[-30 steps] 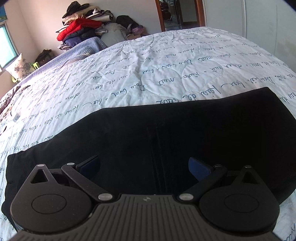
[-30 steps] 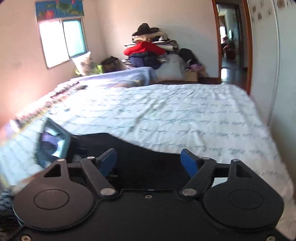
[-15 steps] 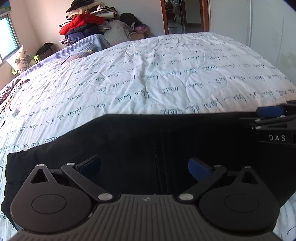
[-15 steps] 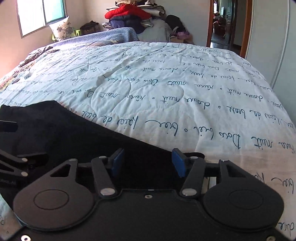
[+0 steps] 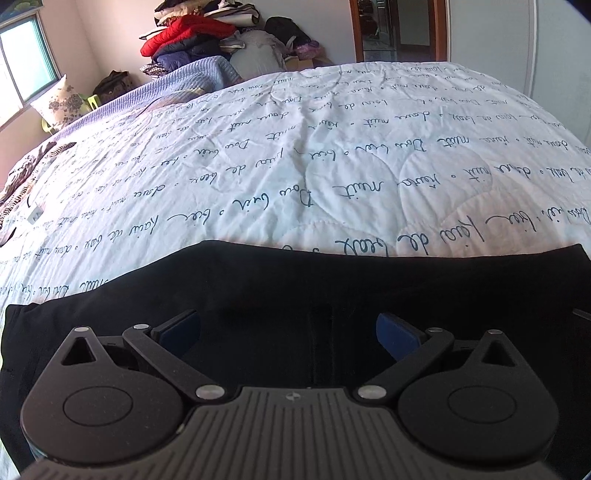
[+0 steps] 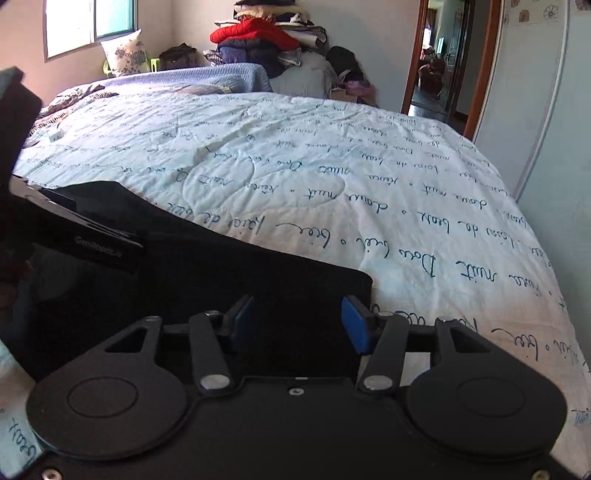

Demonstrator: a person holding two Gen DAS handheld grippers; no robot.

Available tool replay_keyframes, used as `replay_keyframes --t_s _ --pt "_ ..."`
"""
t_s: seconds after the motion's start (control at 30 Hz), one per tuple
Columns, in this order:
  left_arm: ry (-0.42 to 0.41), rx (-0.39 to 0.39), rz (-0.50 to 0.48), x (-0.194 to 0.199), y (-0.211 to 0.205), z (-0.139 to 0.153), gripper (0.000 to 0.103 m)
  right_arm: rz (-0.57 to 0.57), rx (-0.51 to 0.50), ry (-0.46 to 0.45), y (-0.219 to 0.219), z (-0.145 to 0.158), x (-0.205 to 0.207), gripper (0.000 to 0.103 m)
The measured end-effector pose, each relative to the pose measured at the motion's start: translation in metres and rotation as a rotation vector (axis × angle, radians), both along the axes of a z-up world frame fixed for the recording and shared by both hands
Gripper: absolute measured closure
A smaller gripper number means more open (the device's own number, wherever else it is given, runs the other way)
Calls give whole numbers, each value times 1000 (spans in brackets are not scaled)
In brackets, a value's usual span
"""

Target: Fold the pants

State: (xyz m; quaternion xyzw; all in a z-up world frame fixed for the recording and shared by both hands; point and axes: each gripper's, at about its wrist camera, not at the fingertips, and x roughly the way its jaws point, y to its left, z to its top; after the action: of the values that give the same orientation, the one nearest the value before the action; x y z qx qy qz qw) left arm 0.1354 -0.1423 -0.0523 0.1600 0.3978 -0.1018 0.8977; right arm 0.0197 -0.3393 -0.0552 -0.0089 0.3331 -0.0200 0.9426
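Black pants (image 5: 295,291) lie flat across the near edge of a bed with a white quilt printed with blue script (image 5: 332,166). My left gripper (image 5: 288,330) is open, its blue pads just above the middle of the pants. My right gripper (image 6: 299,321) is open over the right end of the pants (image 6: 240,273), its right fingertip (image 6: 356,326) near the cloth's corner. The left gripper's body (image 6: 92,236) shows at the left of the right wrist view.
A pile of clothes with a red jacket (image 5: 184,33) sits beyond the bed's far end. A pillow (image 6: 125,51) lies under a window at far left. A doorway (image 6: 439,62) opens at far right, beside a white wardrobe (image 6: 535,92).
The right gripper swung down from a raised, blurred view to sit low over the pants' right end. The left view tilted slightly; the right gripper passed through its right edge and left it.
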Motion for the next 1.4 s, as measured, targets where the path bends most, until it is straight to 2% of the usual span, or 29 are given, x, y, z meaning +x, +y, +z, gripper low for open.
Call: replay_keyframes --t_s 0.13,0.23,0.3,0.47,0.6,0.7,0.9,1.13,1.27,1.33,1.4 --pt "5 -6 5 -1 2 -1 0 57 30 19 12 1 -21 49" --pt "12 -13 5 -4 5 1 0 77 -7 70 18 -12 -30 49" --pt "11 -10 0 -8 6 1 0 62 11 68 15 -16 -33 49" --pt "9 -11 5 -13 12 1 0 45 39 12 22 1 -42 49" --pt "11 -15 6 -16 16 4 0 59 14 70 27 -14 -36 49" --pt "-2 -14 8 -20 23 7 0 30 31 58 28 -12 -38 49" --pt "2 -55 65 -22 48 11 0 60 86 -23 49 8 -32 48" --pt "-4 -43 141 -21 90 12 0 167 127 -2 96 -1 -2 48" --pt "5 -44 196 -16 119 10 0 198 85 39 118 -12 9 48" --pt "10 -53 225 -13 135 8 0 202 49 43 124 -15 7 48" --pt "24 -87 239 -12 149 8 0 199 80 41 122 -11 4 47"
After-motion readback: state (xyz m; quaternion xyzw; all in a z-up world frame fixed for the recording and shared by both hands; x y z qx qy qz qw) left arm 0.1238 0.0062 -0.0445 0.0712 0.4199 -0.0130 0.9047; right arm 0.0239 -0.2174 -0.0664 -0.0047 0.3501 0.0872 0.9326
